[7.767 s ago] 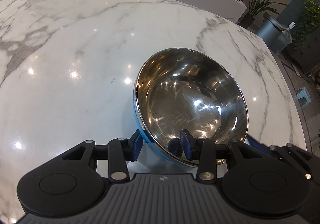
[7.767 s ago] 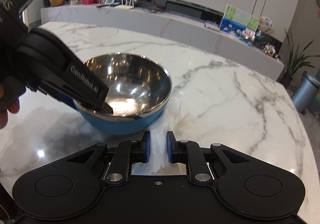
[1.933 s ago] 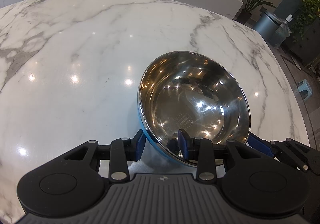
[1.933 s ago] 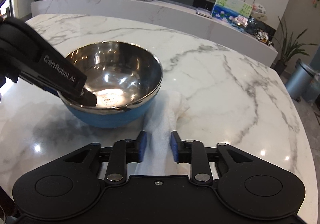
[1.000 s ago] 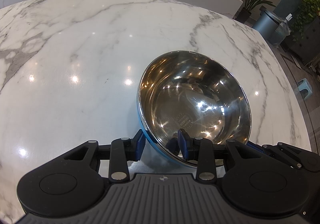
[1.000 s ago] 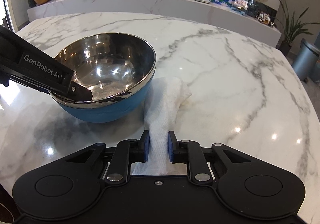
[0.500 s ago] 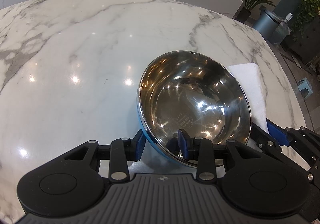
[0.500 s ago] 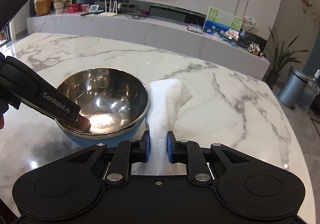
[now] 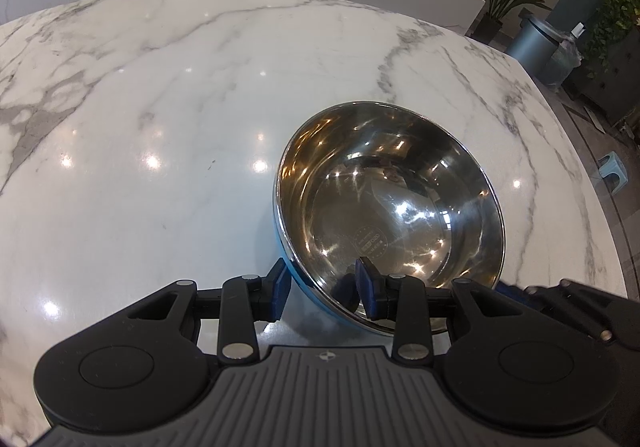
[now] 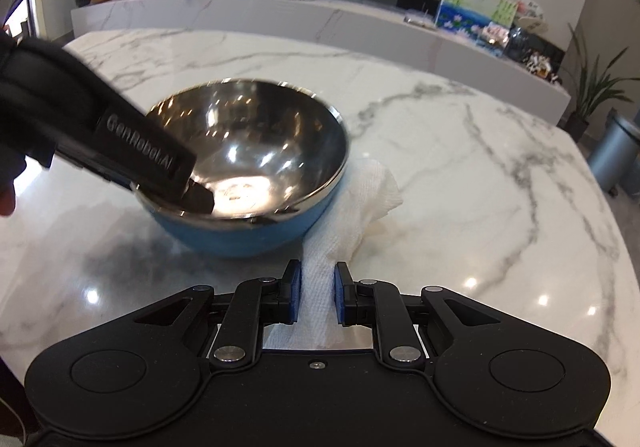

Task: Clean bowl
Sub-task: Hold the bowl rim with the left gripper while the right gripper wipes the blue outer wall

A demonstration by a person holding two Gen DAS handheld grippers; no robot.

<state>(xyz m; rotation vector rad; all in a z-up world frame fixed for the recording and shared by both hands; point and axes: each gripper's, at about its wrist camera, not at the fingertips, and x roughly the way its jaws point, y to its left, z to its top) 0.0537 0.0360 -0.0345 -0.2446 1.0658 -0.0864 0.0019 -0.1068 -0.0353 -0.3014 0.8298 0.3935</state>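
A steel bowl with a blue outside stands on the white marble table. My left gripper is shut on the bowl's near rim, one pad inside and one outside. In the right wrist view, the bowl sits ahead to the left, and the left gripper's inner finger rests inside it. My right gripper is shut on a white paper towel. The towel lies crumpled on the table against the bowl's right side.
The table edge curves away at the right, with a grey bin and potted plants on the floor beyond. A long marble counter holding small items runs behind the table. A person's hand shows at the left edge.
The right gripper had lifted the towel up beside the bowl and has now come back down low, so the towel lies on the table. The left gripper and bowl have not moved.
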